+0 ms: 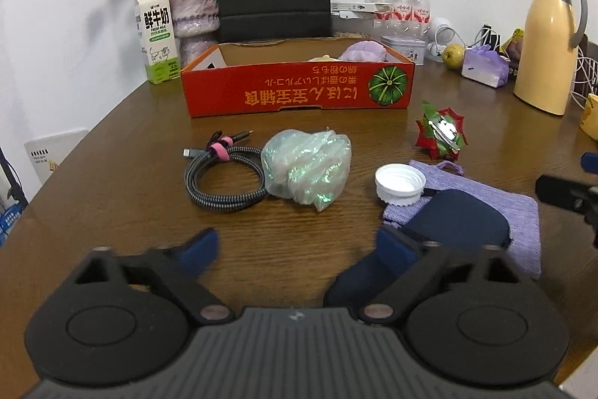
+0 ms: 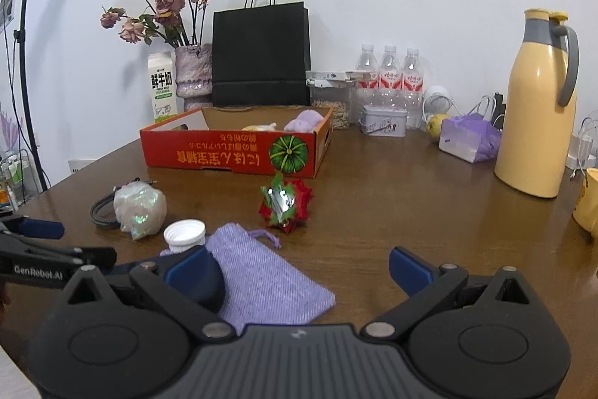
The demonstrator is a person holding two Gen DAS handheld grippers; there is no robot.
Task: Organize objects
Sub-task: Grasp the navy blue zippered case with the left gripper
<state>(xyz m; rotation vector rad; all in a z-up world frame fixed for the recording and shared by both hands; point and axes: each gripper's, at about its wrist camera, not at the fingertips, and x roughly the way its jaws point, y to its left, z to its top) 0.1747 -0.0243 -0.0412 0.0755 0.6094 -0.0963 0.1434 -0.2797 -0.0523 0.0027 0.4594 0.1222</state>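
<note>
Left wrist view – surface: brown wooden table (image 1: 112, 197) against a white wall.
Items: one coiled cable (image 1: 220, 178), one plastic bag (image 1: 308, 169), one white cap (image 1: 400, 183), one red box (image 1: 299, 88) – three water bottles (image 1: 400, 2).
Left gripper (image 1: 295, 245): jaws apart, nothing between.
Hidden: dark case (image 1: 459, 223) partly behind a finger.

Right wrist view – pouch (image 2: 269, 275): one, lilac, flat on the table.
Right gripper (image 2: 302, 268): jaws wide, empty.
Cut off: cable mostly behind the bag.

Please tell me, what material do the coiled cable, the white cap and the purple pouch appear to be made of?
Coiled cable: likely a braided fabric sheath, matte, judging by its black-grey woven pattern; a pink strap binds it.
White cap: probably moulded plastic, smooth and slightly glossy, with threads visible inside the rim.
Purple pouch: seemingly coarse woven cloth, matte, with visible diagonal weave lines and a drawstring.
</note>
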